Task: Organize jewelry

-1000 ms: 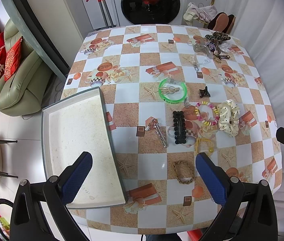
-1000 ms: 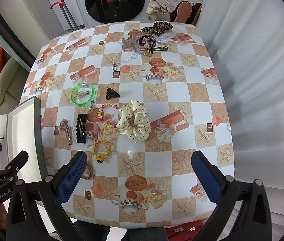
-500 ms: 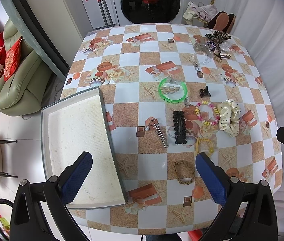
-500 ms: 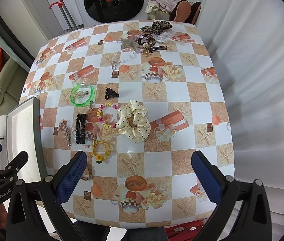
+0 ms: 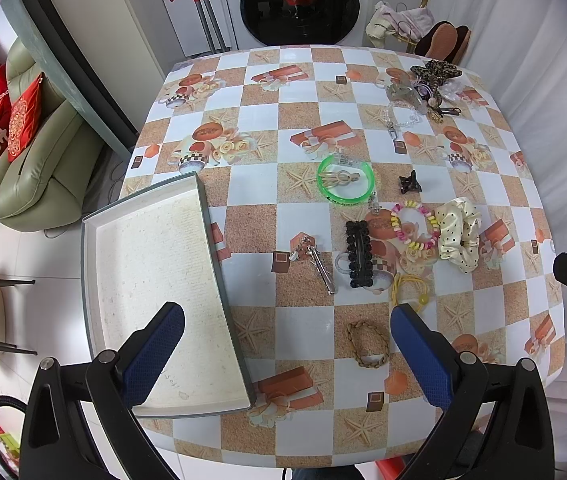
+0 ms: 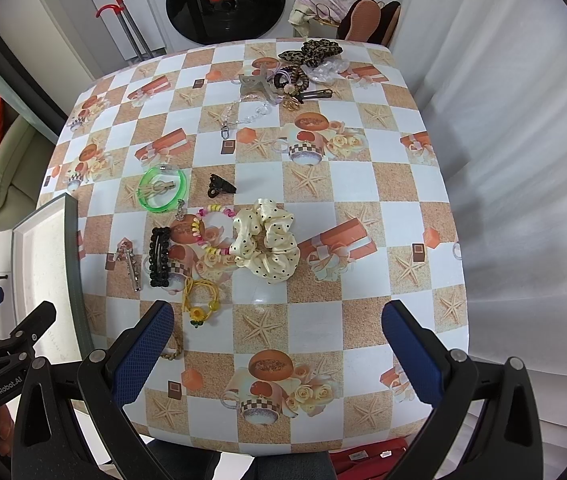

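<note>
A grey tray (image 5: 99, 280) with a pale floor lies at the table's left edge, nothing in it. Jewelry is scattered to its right: a green bangle (image 5: 345, 198), a black beaded clip (image 5: 357, 254), a silver clip (image 5: 321, 266), a candy-bead bracelet (image 5: 415, 226), a cream dotted scrunchie (image 6: 267, 244), a yellow hair tie (image 6: 201, 304), a braided bracelet (image 5: 367, 344) and a small black claw clip (image 6: 219, 186). My left gripper (image 5: 287, 352) hangs open above the tray's near corner and the braided bracelet. My right gripper (image 6: 279, 352) hangs open over the table's near side, holding nothing.
A second pile with a leopard scrunchie (image 6: 311, 52), a grey claw clip (image 6: 255, 82) and a clear chain (image 6: 243, 114) lies at the far side. A washing machine (image 5: 299, 0) stands behind the table, a green sofa (image 5: 31, 152) on the left, a white curtain (image 6: 523, 120) on the right.
Both views have drifted very slightly; nothing on the table has moved and both grippers stay open.
</note>
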The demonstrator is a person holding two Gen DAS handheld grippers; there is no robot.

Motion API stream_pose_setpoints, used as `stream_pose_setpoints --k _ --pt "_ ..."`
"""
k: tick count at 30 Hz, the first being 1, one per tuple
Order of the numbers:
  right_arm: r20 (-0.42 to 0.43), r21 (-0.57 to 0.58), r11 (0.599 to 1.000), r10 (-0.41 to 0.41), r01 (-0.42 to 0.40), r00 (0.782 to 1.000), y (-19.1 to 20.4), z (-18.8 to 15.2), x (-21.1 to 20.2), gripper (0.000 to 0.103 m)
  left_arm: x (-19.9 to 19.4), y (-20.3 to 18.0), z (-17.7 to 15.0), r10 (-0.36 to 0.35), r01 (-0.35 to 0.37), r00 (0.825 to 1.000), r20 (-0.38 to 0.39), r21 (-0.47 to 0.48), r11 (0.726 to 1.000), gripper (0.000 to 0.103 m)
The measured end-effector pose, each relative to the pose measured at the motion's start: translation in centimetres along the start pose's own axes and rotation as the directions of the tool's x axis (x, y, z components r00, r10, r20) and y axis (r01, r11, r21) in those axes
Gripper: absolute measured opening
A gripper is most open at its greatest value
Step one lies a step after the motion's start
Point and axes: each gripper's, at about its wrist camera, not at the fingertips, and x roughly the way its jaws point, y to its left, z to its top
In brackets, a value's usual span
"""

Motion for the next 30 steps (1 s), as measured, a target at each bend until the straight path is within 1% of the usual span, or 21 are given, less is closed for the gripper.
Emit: stream_pose_setpoints --k 30 --pt "-0.010 0.000 1.000 0.001 -0.001 1.000 0.12 0.06 0.40 0.103 0.04 0.00 0.08 0.001 -0.001 1.000 -0.007 0.001 1.000 0.103"
